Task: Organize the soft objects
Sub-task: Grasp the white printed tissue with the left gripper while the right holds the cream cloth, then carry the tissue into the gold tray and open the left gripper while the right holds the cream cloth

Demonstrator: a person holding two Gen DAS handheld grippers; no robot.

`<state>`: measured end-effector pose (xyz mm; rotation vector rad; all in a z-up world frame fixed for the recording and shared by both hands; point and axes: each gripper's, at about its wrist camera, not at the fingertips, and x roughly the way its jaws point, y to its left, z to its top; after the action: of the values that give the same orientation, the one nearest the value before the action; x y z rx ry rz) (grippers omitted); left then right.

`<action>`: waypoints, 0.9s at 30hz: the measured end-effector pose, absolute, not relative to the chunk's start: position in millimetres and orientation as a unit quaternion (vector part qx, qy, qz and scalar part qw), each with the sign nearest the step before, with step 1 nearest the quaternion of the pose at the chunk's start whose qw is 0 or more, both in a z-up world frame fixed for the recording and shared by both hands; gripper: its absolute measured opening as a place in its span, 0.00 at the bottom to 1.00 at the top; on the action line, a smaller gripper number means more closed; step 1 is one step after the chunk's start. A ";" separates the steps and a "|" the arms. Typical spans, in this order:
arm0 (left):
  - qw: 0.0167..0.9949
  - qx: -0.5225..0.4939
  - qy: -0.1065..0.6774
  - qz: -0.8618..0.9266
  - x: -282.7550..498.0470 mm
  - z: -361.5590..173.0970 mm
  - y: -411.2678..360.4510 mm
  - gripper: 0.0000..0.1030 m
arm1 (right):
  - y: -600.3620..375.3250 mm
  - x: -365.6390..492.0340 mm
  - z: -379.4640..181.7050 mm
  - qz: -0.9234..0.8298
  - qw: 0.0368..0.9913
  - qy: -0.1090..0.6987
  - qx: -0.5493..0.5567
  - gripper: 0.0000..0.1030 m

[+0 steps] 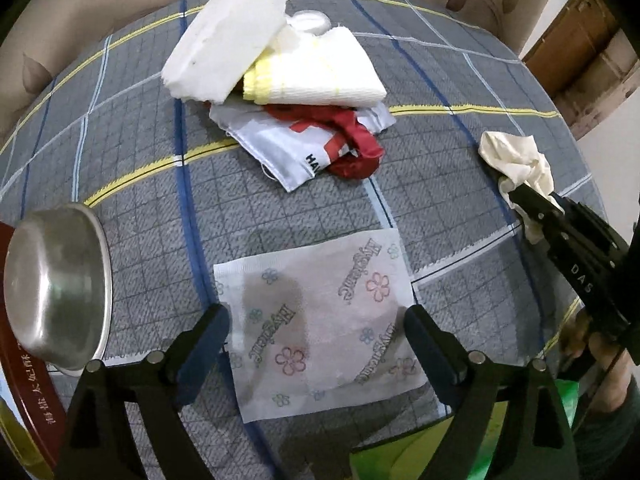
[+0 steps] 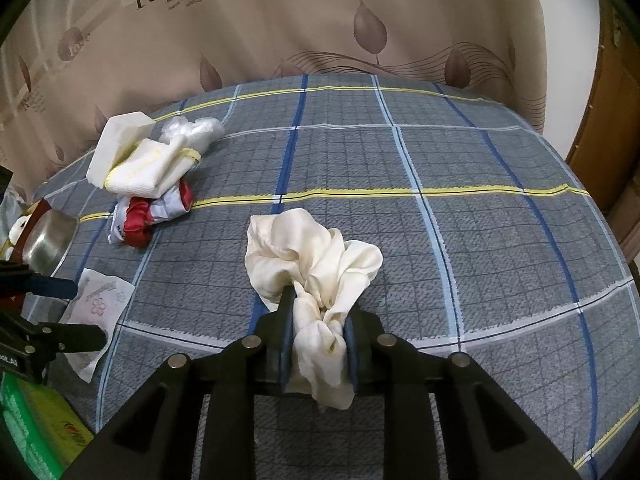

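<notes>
Soft pile (image 1: pixel 276 76) sits at the worktop's (image 2: pixel 460 240) far left: foam slab, folded towel, red-and-white cloth, all light, limp. Nearer you, the printed tissue (image 1: pixel 320 328) lies flat between the left gripper's (image 1: pixel 316 320) released jaws; pinch an edge, it tears. Your right gripper (image 2: pixel 316 320) is clenched on the cream cloth (image 2: pixel 316 252), bunched, slippery-looking.

"Hygienic" repeats on the tissue sheet (image 1: pixel 320 336); "DAS" marks the right hand-held gripper (image 1: pixel 520 200).
</notes>
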<state>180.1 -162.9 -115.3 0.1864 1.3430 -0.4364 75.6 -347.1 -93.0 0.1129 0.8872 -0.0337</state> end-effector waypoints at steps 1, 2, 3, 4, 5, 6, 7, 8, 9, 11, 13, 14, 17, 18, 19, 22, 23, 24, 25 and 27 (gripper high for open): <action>0.759 0.079 0.616 -0.198 181.2 -115.3 -162.0 0.89 | -346.8 75.6 -93.0 -0.016 0.902 0.429 0.054 0.22; 0.760 0.076 0.615 -0.195 181.1 -114.4 -161.4 0.89 | -346.7 75.5 -93.0 -0.016 0.902 0.429 0.053 0.22; 0.762 0.075 0.614 -0.193 181.0 -114.5 -161.9 0.89 | -346.4 75.5 -93.0 -0.016 0.902 0.429 0.052 0.22; 0.764 0.075 0.611 -0.190 179.6 -114.8 -162.9 0.89 | -346.5 75.4 -93.0 -0.016 0.902 0.429 0.053 0.22; 0.765 0.080 0.609 -0.191 176.3 -114.4 -162.1 0.88 | -346.5 75.3 -93.0 -0.016 0.902 0.429 0.053 0.22; 0.767 0.088 0.606 -0.192 173.8 -114.5 -162.6 0.85 | -346.4 75.4 -93.0 -0.016 0.902 0.429 0.054 0.22; 0.769 0.094 0.602 -0.192 170.8 -113.6 -161.4 0.81 | -346.5 75.4 -93.0 -0.016 0.902 0.429 0.053 0.22; 0.771 0.096 0.600 -0.191 169.1 -113.0 -161.1 0.78 | -346.5 75.4 -93.0 -0.016 0.902 0.429 0.053 0.22; 0.773 0.095 0.597 -0.193 168.4 -111.6 -159.8 0.67 | -346.7 75.4 -93.0 -0.016 0.902 0.429 0.052 0.22; 0.774 0.079 0.595 -0.203 167.8 -106.9 -155.2 0.41 | -346.6 75.3 -93.0 -0.016 0.902 0.429 0.053 0.22; 0.772 0.060 0.598 -0.209 168.7 -103.2 -149.4 0.24 | -346.8 75.3 -92.9 -0.016 0.902 0.429 0.053 0.22; 0.769 0.049 0.601 -0.210 170.5 -102.8 -146.3 0.22 | -347.1 75.2 -92.9 -0.015 0.902 0.429 0.053 0.23; 0.771 0.038 0.599 -0.212 170.6 -100.4 -141.4 0.19 | -344.7 75.5 -92.8 -0.011 0.902 0.430 0.050 0.27; 0.772 0.040 0.598 -0.211 169.7 -99.5 -141.0 0.18 | -343.1 75.6 -92.8 -0.013 0.902 0.430 0.046 0.27; 0.773 0.042 0.596 -0.212 168.7 -98.2 -140.8 0.18 | -342.4 75.7 -92.8 -0.013 0.901 0.430 0.044 0.27; 0.776 0.044 0.591 -0.215 165.2 -91.4 -137.7 0.18 | -341.7 75.8 -92.7 -0.013 0.901 0.430 0.044 0.27; 0.778 0.043 0.590 -0.214 164.5 -89.3 -135.6 0.18 | -341.5 75.8 -92.7 -0.013 0.901 0.430 0.044 0.27; 0.779 0.042 0.588 -0.213 164.6 -86.7 -133.7 0.17 | -341.5 75.9 -92.7 -0.014 0.901 0.431 0.043 0.27; 0.781 0.041 0.586 -0.214 164.3 -84.1 -132.0 0.17 | -341.7 75.8 -92.7 -0.014 0.901 0.431 0.043 0.27; 0.784 0.037 0.582 -0.215 160.8 -78.9 -125.5 0.17 | -341.5 75.8 -92.6 -0.014 0.901 0.431 0.043 0.27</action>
<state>160.8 -125.5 -78.9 0.0796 1.2552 -0.4631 75.8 -341.5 -92.6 0.0885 0.8910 -0.0291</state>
